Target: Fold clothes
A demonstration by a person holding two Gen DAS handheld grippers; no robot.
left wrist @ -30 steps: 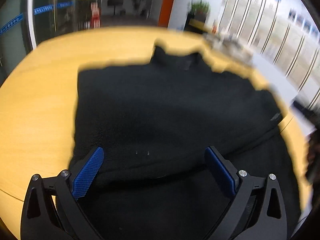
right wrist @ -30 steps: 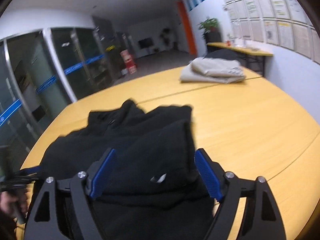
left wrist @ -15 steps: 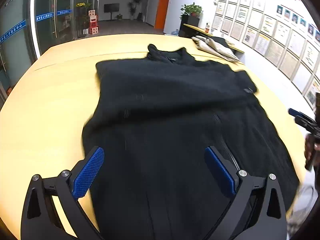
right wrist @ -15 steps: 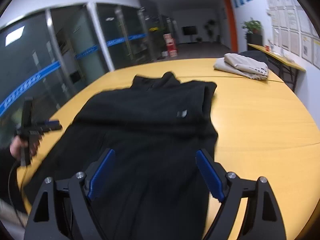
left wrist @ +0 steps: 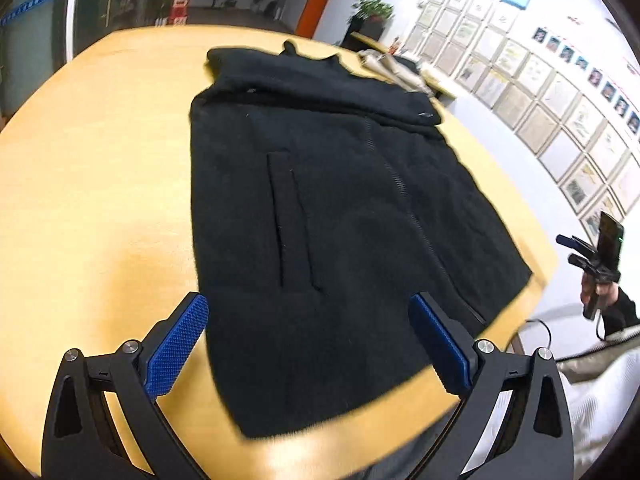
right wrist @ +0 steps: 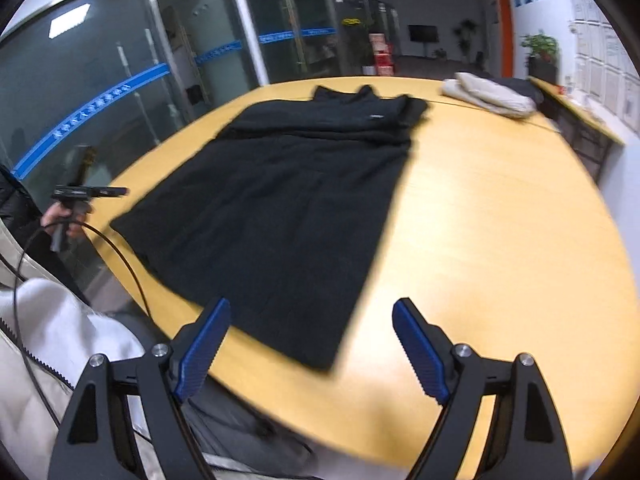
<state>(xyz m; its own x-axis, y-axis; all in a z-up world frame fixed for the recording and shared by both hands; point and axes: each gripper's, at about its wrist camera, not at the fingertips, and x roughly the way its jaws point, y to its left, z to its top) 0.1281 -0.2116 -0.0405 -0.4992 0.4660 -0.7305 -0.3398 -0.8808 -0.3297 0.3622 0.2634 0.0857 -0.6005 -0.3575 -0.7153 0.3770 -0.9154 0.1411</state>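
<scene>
A black fleece jacket (left wrist: 340, 220) lies flat, zipper up, on the smooth rounded wooden table (left wrist: 100, 200), both grippers' ribbed blue jaws spread wide and empty at its near hem.

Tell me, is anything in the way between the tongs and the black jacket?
Nothing visible is. The left tongs hang open above the black jacket near its hem, and the right tongs are open too, back by the edge of the table. The folded beige clothes lie far off, beyond the collar.
</scene>
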